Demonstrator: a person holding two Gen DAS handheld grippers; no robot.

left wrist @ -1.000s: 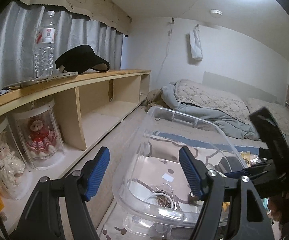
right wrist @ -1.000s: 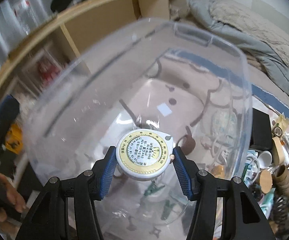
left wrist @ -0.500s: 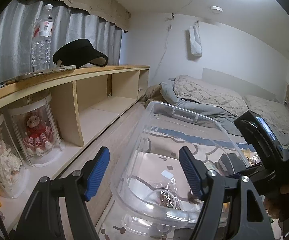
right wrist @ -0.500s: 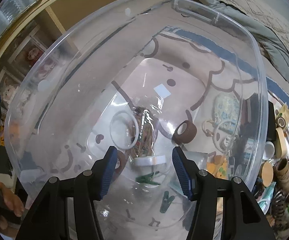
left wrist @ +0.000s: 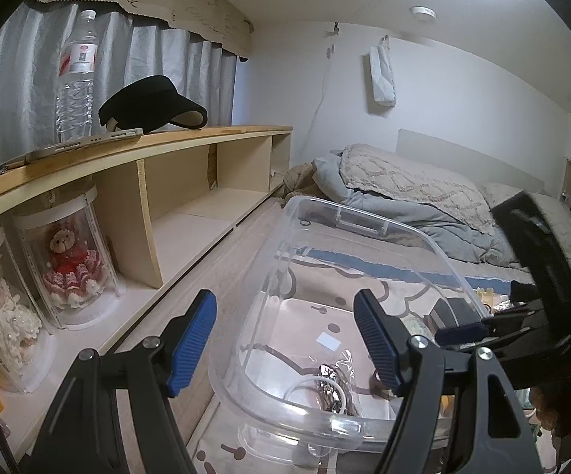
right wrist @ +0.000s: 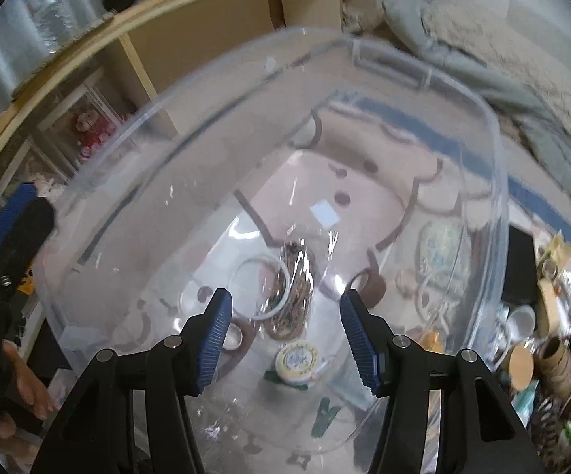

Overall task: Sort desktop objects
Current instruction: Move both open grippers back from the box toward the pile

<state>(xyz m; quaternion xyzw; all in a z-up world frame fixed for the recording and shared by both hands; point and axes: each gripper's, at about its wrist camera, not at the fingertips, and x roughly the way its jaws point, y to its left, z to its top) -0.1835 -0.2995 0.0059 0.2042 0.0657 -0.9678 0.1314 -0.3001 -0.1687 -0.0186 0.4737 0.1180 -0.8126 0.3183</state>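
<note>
Above the clear bin [right wrist: 483, 126], the right gripper [right wrist: 283, 330] points down with jaws opening and nothing between them, the tape measure [right wrist: 297, 359] lying on the bin's floor below, while the left gripper [left wrist: 285, 335] waits alongside, jaws wide and empty, likely to steady the bin.

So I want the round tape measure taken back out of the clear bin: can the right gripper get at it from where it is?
Probably yes. The right gripper, its jaws opening with nothing between them, hangs over the clear bin's open top, and the round tape measure lies uncovered on the bottom just below.
</note>
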